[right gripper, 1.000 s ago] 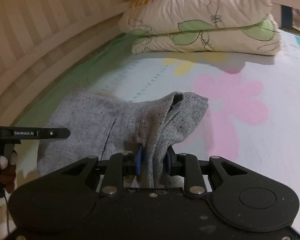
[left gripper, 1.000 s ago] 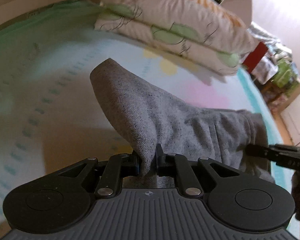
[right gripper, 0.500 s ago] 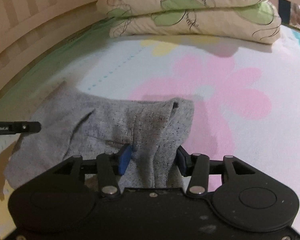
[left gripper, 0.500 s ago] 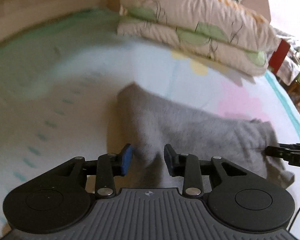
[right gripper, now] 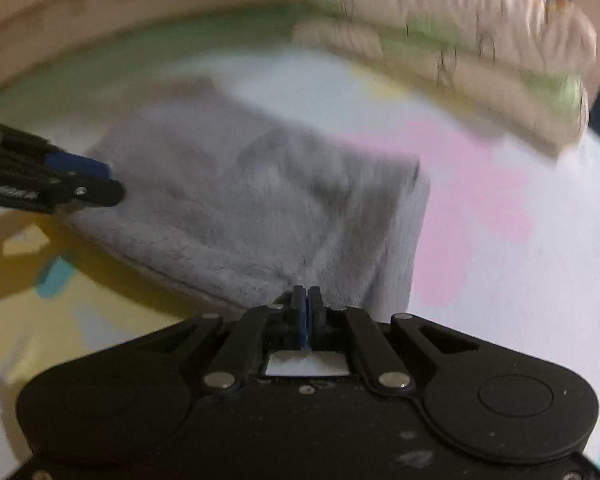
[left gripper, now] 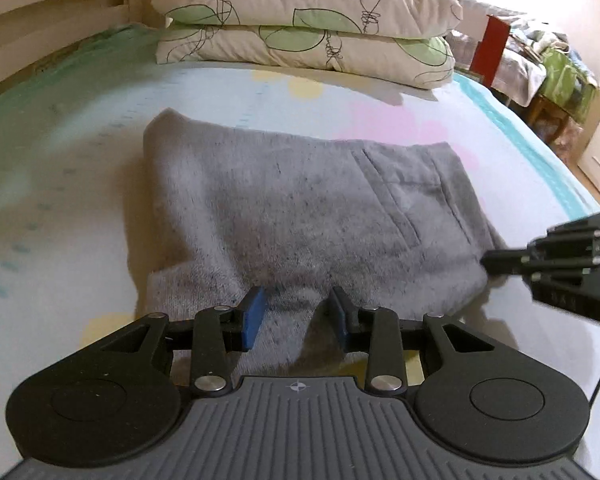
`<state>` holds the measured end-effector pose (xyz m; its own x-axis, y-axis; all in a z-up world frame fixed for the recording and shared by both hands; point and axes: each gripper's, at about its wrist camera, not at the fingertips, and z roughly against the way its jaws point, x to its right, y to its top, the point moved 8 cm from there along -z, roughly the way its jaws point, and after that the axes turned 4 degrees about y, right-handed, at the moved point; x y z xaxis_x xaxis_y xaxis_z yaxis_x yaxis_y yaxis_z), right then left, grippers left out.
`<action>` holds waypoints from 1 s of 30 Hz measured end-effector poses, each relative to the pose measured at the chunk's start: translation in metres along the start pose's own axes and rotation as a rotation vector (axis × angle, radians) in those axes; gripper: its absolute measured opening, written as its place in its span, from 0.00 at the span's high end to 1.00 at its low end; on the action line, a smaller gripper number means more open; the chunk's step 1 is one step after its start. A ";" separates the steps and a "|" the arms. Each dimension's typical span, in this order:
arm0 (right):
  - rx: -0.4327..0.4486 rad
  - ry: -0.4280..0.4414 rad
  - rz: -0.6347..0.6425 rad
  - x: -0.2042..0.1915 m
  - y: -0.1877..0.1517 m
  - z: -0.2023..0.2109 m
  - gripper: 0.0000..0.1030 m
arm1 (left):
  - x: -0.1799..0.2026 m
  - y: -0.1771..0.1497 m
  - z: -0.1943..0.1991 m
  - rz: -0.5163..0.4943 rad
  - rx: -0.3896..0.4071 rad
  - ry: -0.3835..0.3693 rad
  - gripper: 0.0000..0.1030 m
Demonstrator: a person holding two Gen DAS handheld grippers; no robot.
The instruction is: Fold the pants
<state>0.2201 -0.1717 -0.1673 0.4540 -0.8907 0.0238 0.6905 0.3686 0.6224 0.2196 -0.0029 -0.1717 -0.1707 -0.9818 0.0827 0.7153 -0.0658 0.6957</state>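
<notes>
Floral bedsheet [left gripper: 80,184] bears folded grey pants [left gripper: 300,208]; left tongs [left gripper: 297,320] gape empty, right tongs [right gripper: 307,312] pressed together, empty.

Grey pants [left gripper: 300,216] — folded flat on the bed — pocket up

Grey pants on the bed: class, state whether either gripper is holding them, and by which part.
Neither holds the grey pants. The left gripper is open over their near edge; the right gripper is shut with no cloth visible between its fingers.

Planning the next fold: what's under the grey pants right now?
The grey pants lie flat on the floral bedsheet; pink and yellow print shows around their edges. Whatever lies beneath the fabric itself, including the folded lower layers, is covered.
</notes>
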 end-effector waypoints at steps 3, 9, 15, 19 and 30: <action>0.017 0.015 -0.030 0.004 0.004 0.007 0.99 | -0.004 0.002 0.002 0.014 -0.007 -0.009 0.66; 0.167 0.010 -0.085 0.018 0.043 0.026 0.95 | -0.004 0.000 0.001 0.021 -0.012 -0.002 0.65; 0.187 -0.026 -0.117 0.037 0.077 -0.012 0.94 | -0.002 0.000 -0.001 0.019 0.000 -0.001 0.64; 0.070 -0.069 -0.215 0.059 0.072 -0.055 0.94 | -0.002 -0.001 -0.001 0.028 0.000 -0.003 0.64; 0.047 -0.091 -0.167 0.059 0.059 -0.066 1.00 | -0.051 0.004 0.003 0.258 -0.016 0.092 0.61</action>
<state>0.3242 -0.1849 -0.1807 0.2810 -0.9596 -0.0131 0.7241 0.2030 0.6591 0.2289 0.0475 -0.1709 0.0805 -0.9785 0.1897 0.7380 0.1865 0.6485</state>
